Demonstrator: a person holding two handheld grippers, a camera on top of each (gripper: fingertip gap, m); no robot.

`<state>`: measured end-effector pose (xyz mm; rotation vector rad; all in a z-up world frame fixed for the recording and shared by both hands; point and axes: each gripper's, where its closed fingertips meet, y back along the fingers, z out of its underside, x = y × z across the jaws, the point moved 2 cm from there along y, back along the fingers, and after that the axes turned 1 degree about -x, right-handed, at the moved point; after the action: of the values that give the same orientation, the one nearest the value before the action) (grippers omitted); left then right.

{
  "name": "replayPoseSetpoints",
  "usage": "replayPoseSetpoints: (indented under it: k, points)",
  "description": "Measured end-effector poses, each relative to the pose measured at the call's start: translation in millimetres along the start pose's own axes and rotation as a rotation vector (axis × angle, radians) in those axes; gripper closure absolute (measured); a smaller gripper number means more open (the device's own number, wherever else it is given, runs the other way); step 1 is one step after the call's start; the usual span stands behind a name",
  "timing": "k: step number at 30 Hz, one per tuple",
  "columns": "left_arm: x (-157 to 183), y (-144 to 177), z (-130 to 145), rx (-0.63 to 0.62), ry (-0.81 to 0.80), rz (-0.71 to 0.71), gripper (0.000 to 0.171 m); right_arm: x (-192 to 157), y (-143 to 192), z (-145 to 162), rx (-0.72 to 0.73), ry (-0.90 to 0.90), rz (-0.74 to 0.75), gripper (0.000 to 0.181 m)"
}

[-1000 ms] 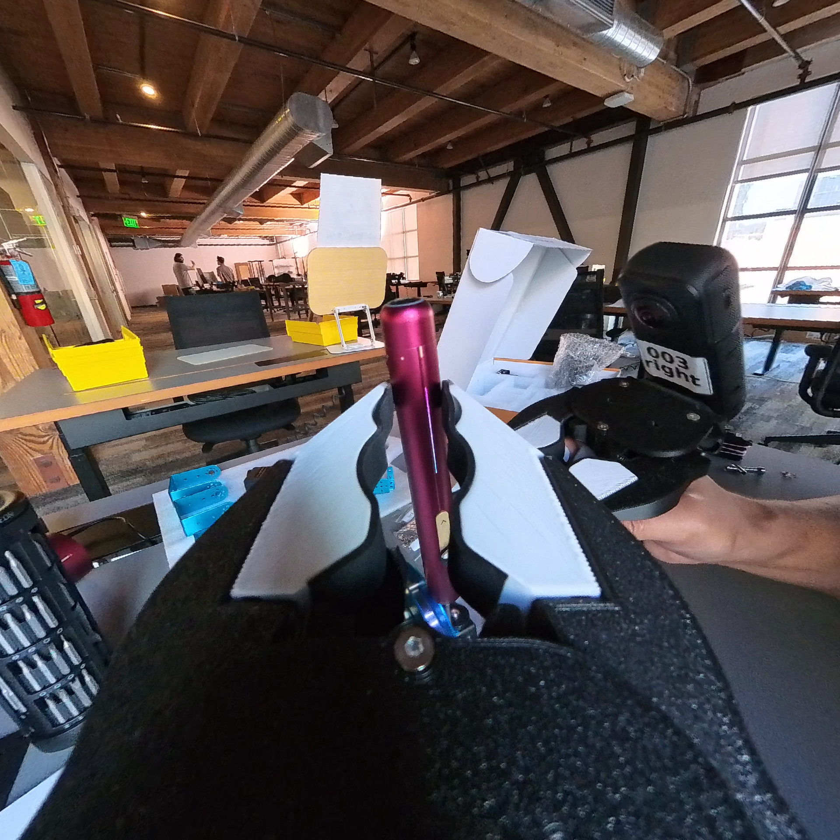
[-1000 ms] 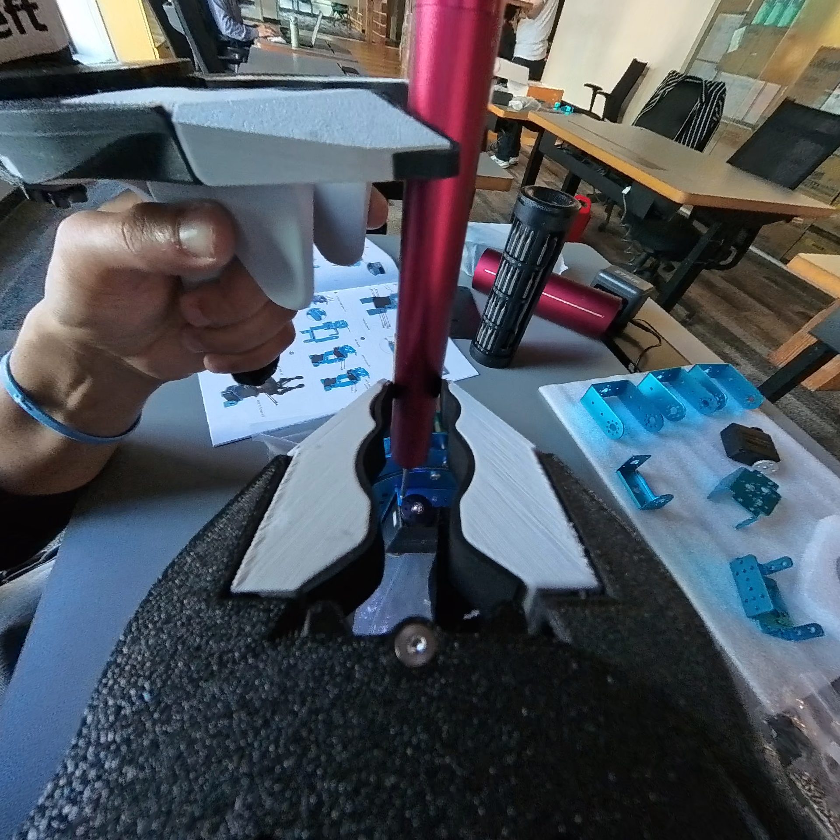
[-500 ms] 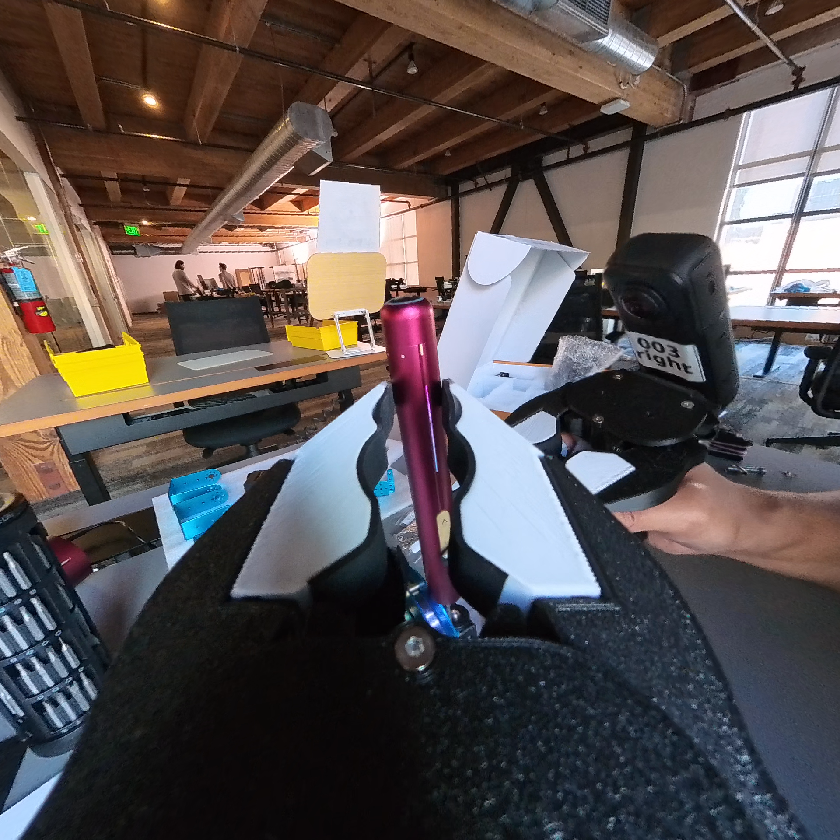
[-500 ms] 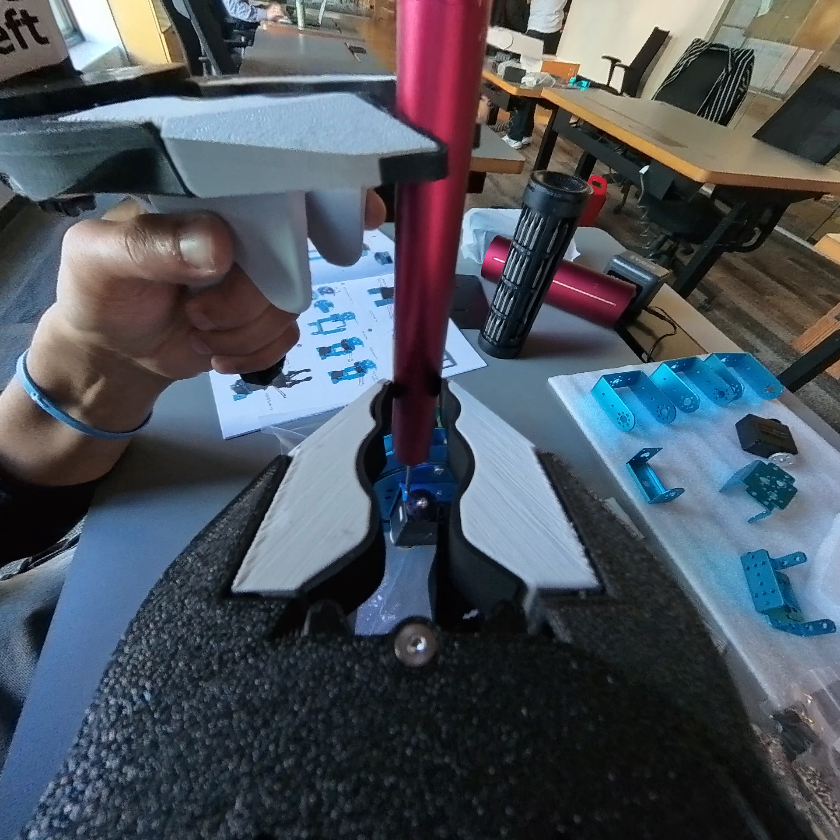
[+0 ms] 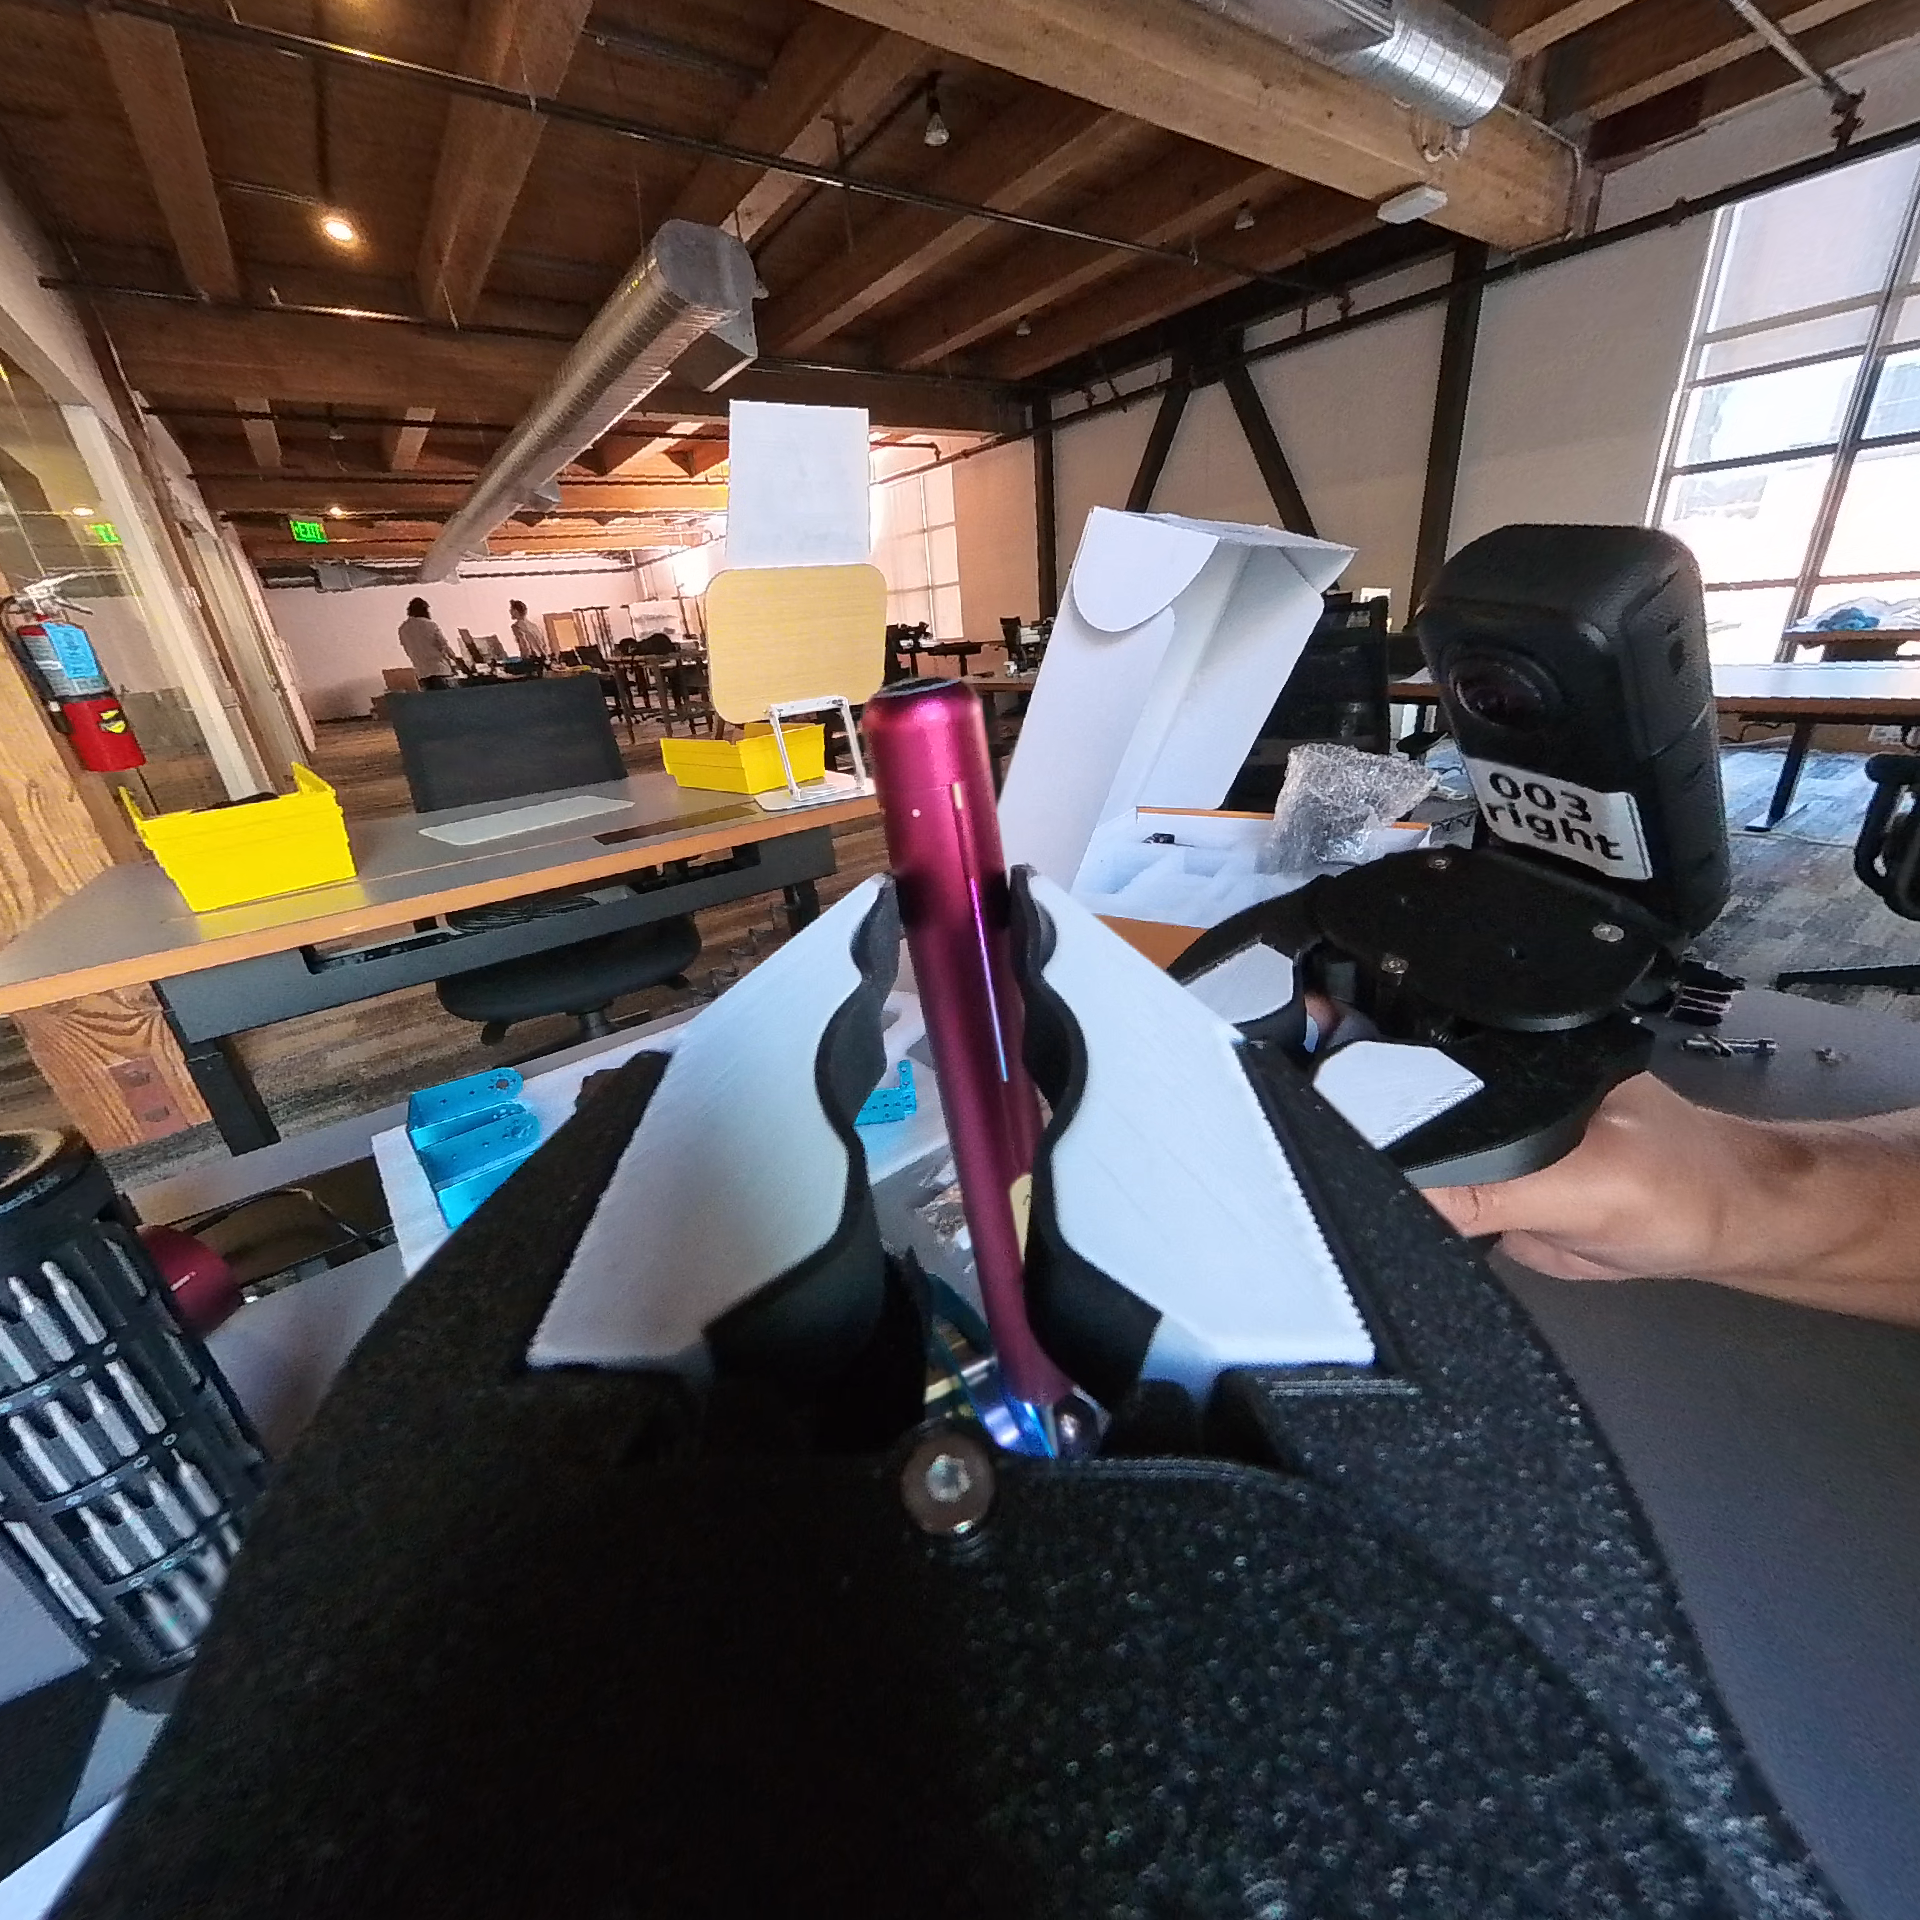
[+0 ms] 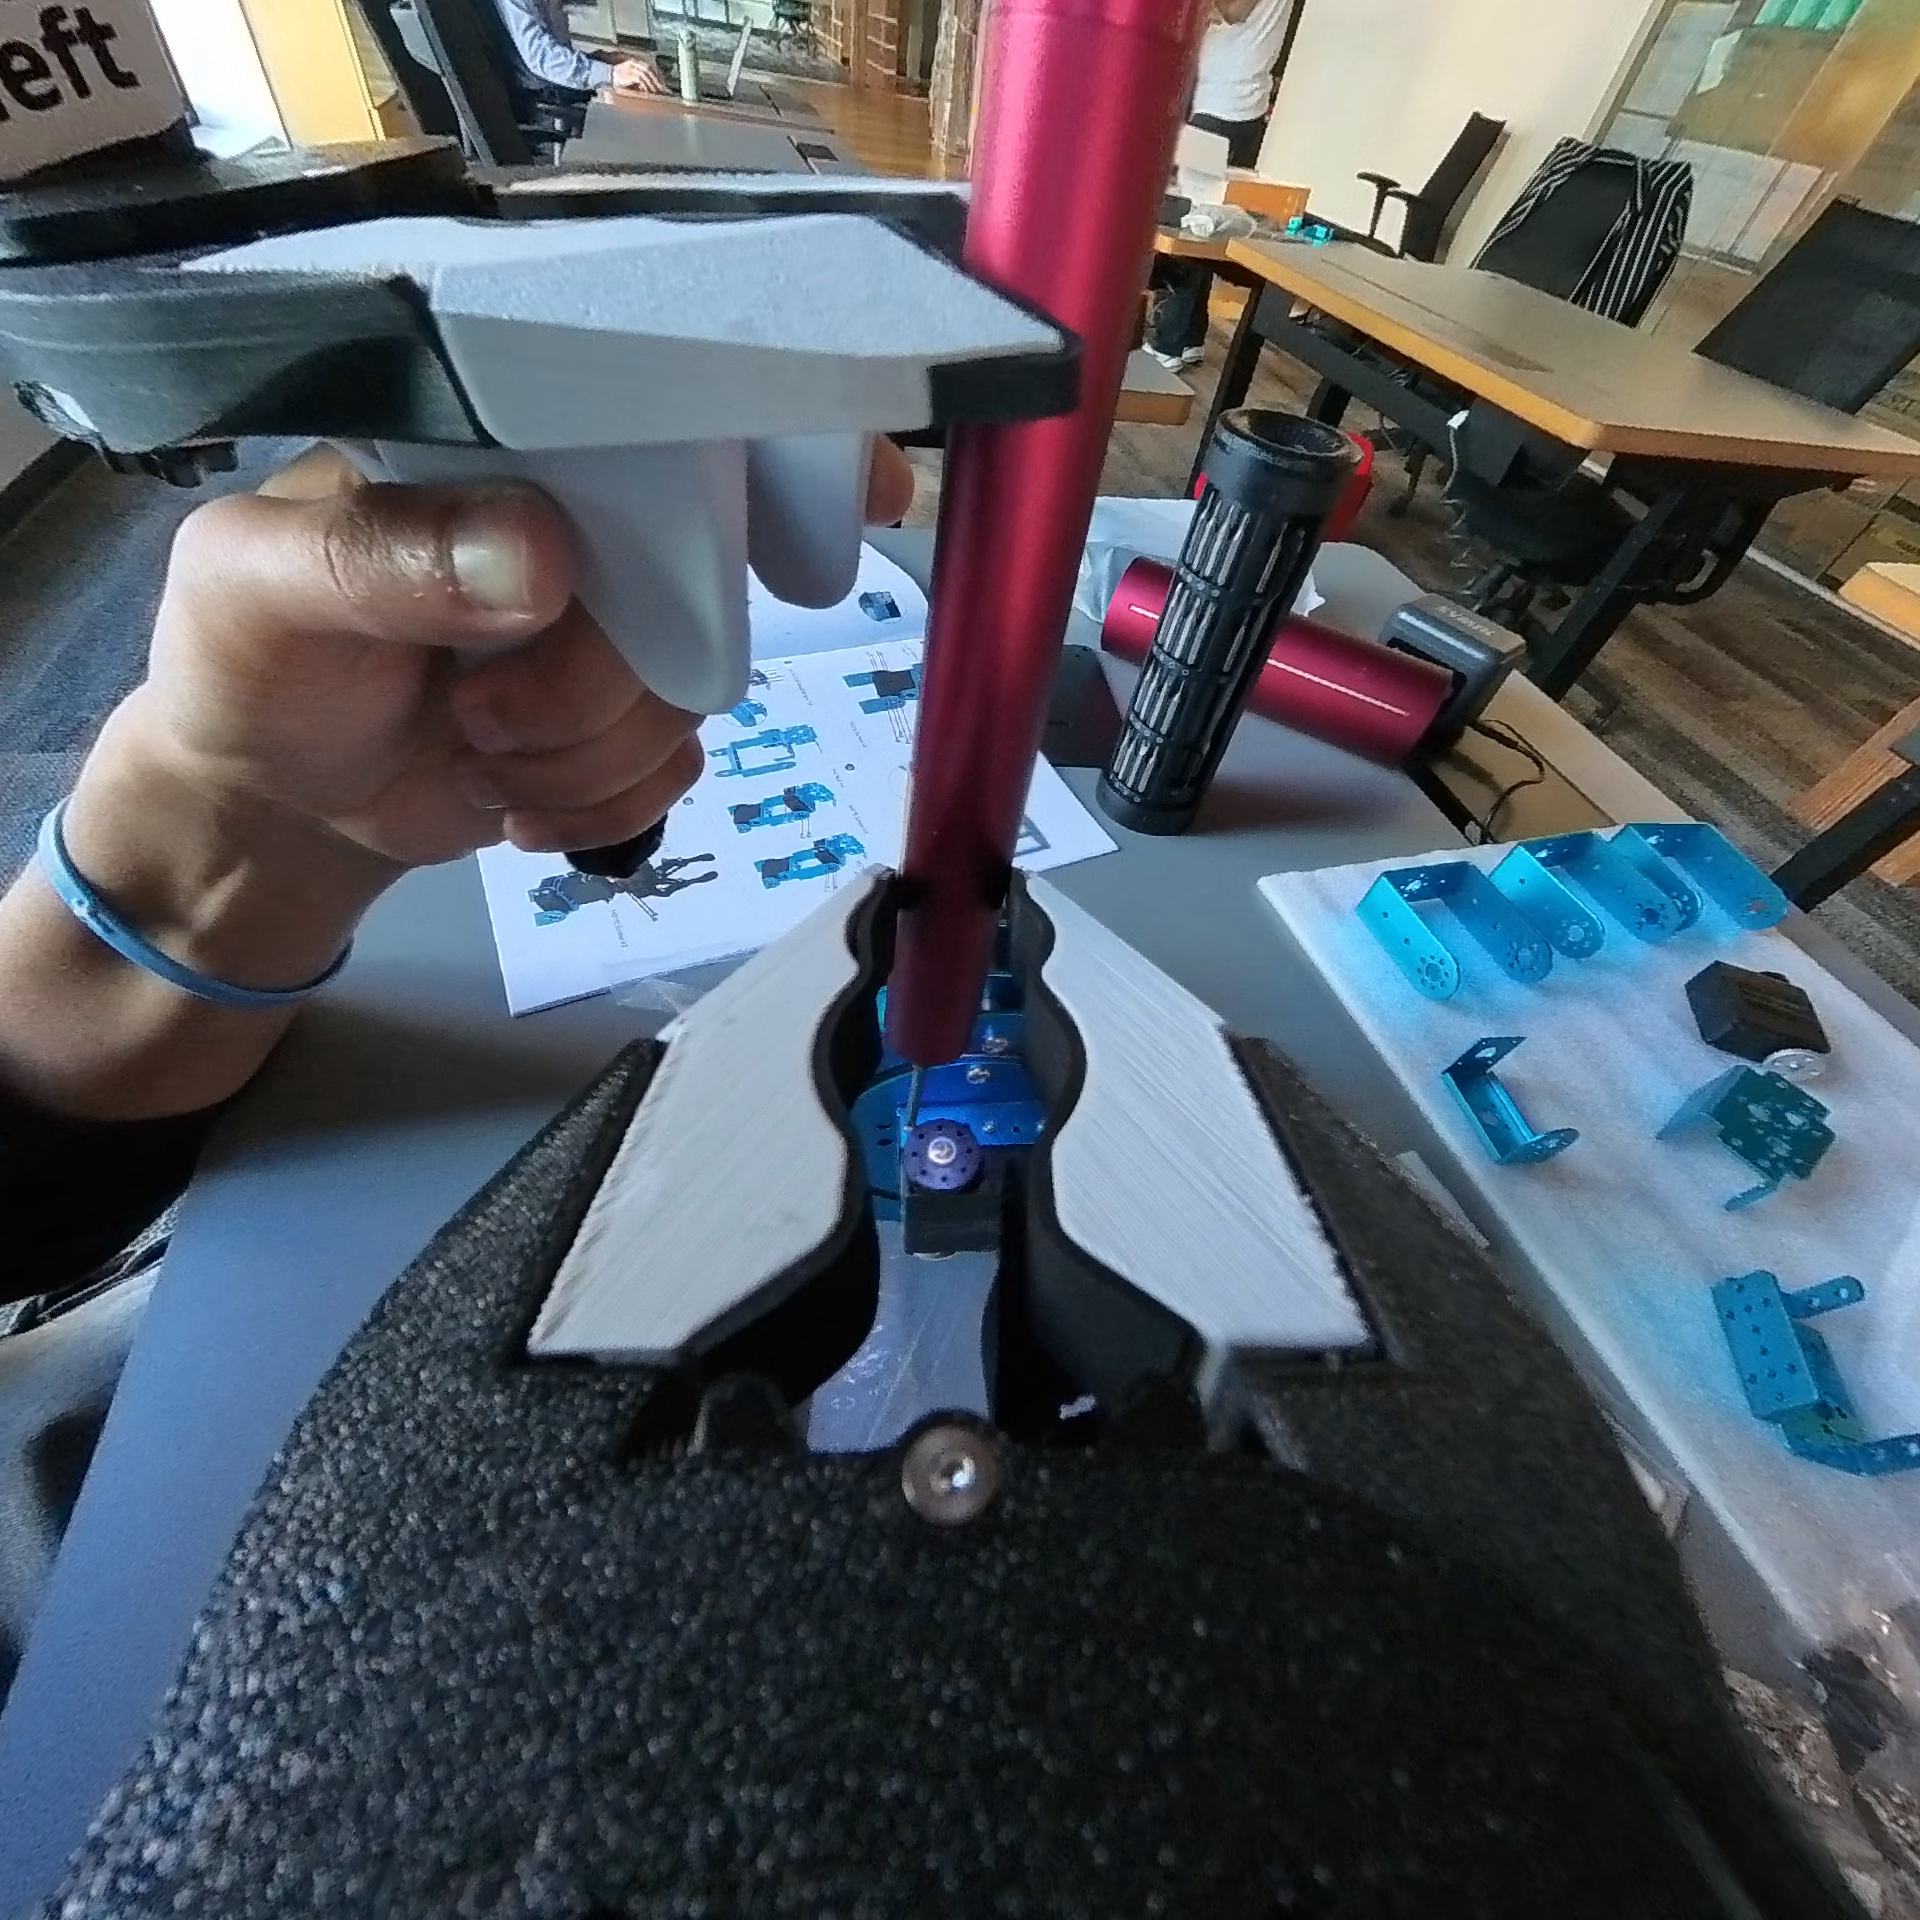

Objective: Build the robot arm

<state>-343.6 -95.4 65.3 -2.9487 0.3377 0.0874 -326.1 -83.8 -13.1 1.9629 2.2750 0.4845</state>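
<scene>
Two grippers: the left gripper and the right gripper. One red screwdriver. One black bit holder. One red tube lying down. One instruction sheet. One white foam sheet carrying about seven loose blue brackets and one black block. Two yellow bins. One open white box.

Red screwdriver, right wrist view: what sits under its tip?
The red screwdriver has its thin bit over a blue bracket assembly with a round hub and screw on a black block, held between the right tool fingers. Whether the bit touches the screw isn't clear.
</scene>
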Motion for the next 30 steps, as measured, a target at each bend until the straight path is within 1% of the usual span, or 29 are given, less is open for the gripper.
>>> replayPoseSetpoints:
  k: [9, 10, 12, 15, 16, 18, 20, 21, 22, 23, 24, 28, 30]
  points:
    - [0.8, 5.2, -1.5, 0.017, 0.015, 0.019, 0.151, -1.3, 0.1, -0.9, 0.002, 0.054, 0.029, 0.161]
    - [0.4, 6.8, -1.9, 0.018, 0.023, 0.008, 0.146, -1.2, 0.0, -1.3, 0.005, 0.054, 0.031, 0.162]
    - [-6.0, 11.5, 0.9, 0.001, 0.036, -0.057, 0.128, 1.2, 0.9, -1.4, 0.007, 0.056, 0.037, 0.162]
    - [-12.1, 28.3, 5.9, 0.005, 0.095, -0.082, 0.111, 6.8, 2.3, -1.8, 0.004, 0.053, 0.046, 0.162]
    - [-12.7, 33.7, 13.7, -0.021, 0.127, -0.07, 0.111, 8.7, 2.4, -1.8, 0.003, 0.046, 0.046, 0.162]
    - [-9.4, 40.3, 44.4, -0.153, 0.171, -0.042, 0.104, 11.4, 2.6, -2.0, 0.001, 0.041, 0.043, 0.162]
    - [-10.0, 37.0, 77.4, -0.302, 0.106, -0.11, 0.102, 11.9, 1.7, -1.7, 0.003, 0.018, 0.024, 0.162]
    - [-5.4, 31.2, 92.2, -0.392, 0.081, -0.117, 0.101, 11.7, 1.1, -1.7, 0.002, 0.005, 0.01, 0.162]
    - [-1.2, 26.3, 105.5, -0.481, 0.065, -0.131, 0.1, 12.0, 0.5, -1.5, 0.0, -0.004, 0.005, 0.162]
    - [-1.4, 24.3, 115.6, -0.546, 0.057, -0.174, 0.1, 12.3, -0.3, -0.9, -0.005, 0.0, 0.006, 0.161]
    - [-0.6, 23.7, 121.6, -0.58, 0.044, -0.205, 0.103, 11.8, -0.5, -1.2, -0.004, 0.005, 0.003, 0.161]
    - [13.5, 25.6, 132.0, -0.674, 0.067, -0.175, 0.105, 13.1, 0.5, -1.4, -0.014, 0.016, 0.006, 0.162]
    - [10.3, 28.5, 138.2, -0.724, 0.043, -0.211, 0.12, 12.8, 0.7, -1.5, -0.012, -0.004, -0.01, 0.162]
